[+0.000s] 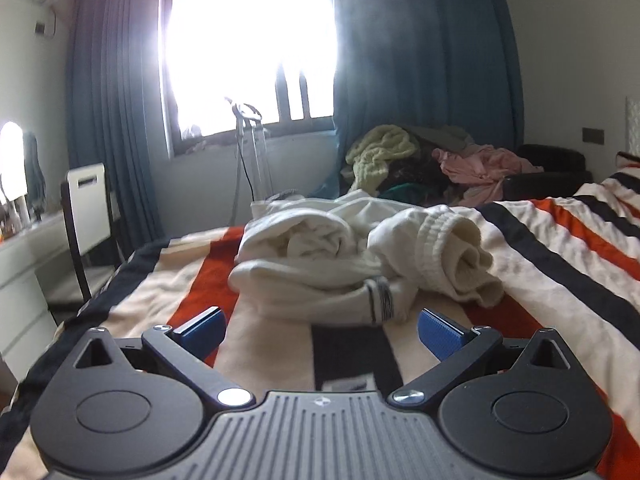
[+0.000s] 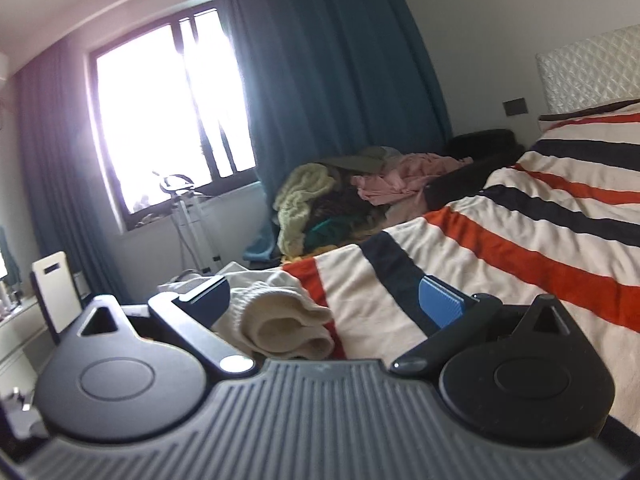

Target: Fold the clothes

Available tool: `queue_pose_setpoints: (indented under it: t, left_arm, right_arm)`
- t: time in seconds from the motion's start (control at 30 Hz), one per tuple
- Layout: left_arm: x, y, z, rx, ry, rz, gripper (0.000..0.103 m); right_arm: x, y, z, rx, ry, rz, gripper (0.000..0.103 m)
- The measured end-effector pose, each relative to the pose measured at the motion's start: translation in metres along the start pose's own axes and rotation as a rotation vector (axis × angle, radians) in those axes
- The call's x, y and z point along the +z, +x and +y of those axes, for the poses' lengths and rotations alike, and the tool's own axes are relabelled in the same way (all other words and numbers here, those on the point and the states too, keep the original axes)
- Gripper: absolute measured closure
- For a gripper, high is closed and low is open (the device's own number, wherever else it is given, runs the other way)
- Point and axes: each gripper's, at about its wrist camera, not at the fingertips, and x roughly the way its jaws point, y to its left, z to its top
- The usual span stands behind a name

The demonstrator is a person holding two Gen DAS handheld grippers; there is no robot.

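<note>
Bed: striped blanket point(image 1: 560, 264) in cream, orange and black.
Garment: crumpled cream clothing point(image 1: 360, 256) lies mid-bed, long axis left to right, its ribbed cuff opening toward the camera.
Left gripper point(image 1: 320, 330): jaws spread, empty, just before the garment.
Right gripper point(image 2: 324, 304): jaws spread, empty, cuff beside its left finger.

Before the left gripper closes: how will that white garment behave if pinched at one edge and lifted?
Likely floppy: the white garment lies crumpled in soft rolls on the striped blanket, so a pinch would probably lift only one layer. The ribbed cuff looks thicker, perhaps a firmer hold. Probably light. Left gripper and right gripper are both open.
</note>
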Motion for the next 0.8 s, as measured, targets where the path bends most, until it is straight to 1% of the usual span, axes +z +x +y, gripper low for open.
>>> queue_pose_setpoints:
  t: [0.07, 0.1, 0.23, 0.33, 0.4, 0.47, 0.57, 0.6, 0.67, 0.7, 0.73, 0.77, 0.8]
  left_arm:
    - [0.009, 0.019, -0.018, 0.027, 0.016, -0.074, 0.0]
    - [0.016, 0.032, -0.029, 0.017, 0.05, -0.093, 0.0]
    - [0.044, 0.085, -0.084, -0.064, 0.265, -0.092, 0.0]
    - [0.055, 0.117, -0.12, -0.127, 0.367, -0.106, 0.0]
    - [0.059, 0.138, -0.143, -0.142, 0.431, -0.112, 0.0]
    - [0.06, 0.164, -0.168, -0.111, 0.501, -0.083, 0.0]
    - [0.053, 0.207, -0.197, -0.078, 0.564, 0.012, 0.0]
    - [0.048, 0.221, -0.204, -0.054, 0.59, 0.026, 0.001]
    - [0.042, 0.251, -0.213, 0.007, 0.627, 0.044, 0.005]
    - [0.046, 0.259, -0.212, 0.016, 0.59, 0.044, 0.015]
    - [0.053, 0.263, -0.209, 0.016, 0.535, 0.04, 0.032]
    - [0.059, 0.266, -0.206, 0.017, 0.481, 0.036, 0.045]
    - [0.067, 0.267, -0.201, -0.004, 0.42, 0.038, 0.07]
  right_arm:
    - [-0.005, 0.004, -0.007, -0.034, 0.012, -0.002, 0.0]
    - [-0.007, 0.007, -0.011, -0.047, 0.029, 0.004, 0.0]
    - [-0.018, 0.024, -0.025, -0.095, 0.081, 0.041, 0.0]
    - [-0.027, 0.037, -0.032, -0.085, 0.14, 0.104, 0.0]
    - [-0.033, 0.046, -0.036, -0.076, 0.178, 0.145, 0.0]
    - [-0.041, 0.054, -0.037, -0.054, 0.201, 0.186, 0.0]
    - [-0.049, 0.064, -0.04, -0.051, 0.204, 0.215, 0.0]
    - [-0.051, 0.067, -0.042, -0.052, 0.209, 0.223, 0.0]
    - [-0.056, 0.072, -0.045, -0.05, 0.222, 0.237, 0.0]
    - [-0.059, 0.074, -0.046, -0.048, 0.228, 0.244, 0.0]
    - [-0.063, 0.076, -0.047, -0.044, 0.228, 0.249, 0.0]
    - [-0.068, 0.077, -0.049, -0.039, 0.231, 0.254, 0.0]
    - [-0.073, 0.079, -0.05, -0.026, 0.239, 0.26, 0.0]
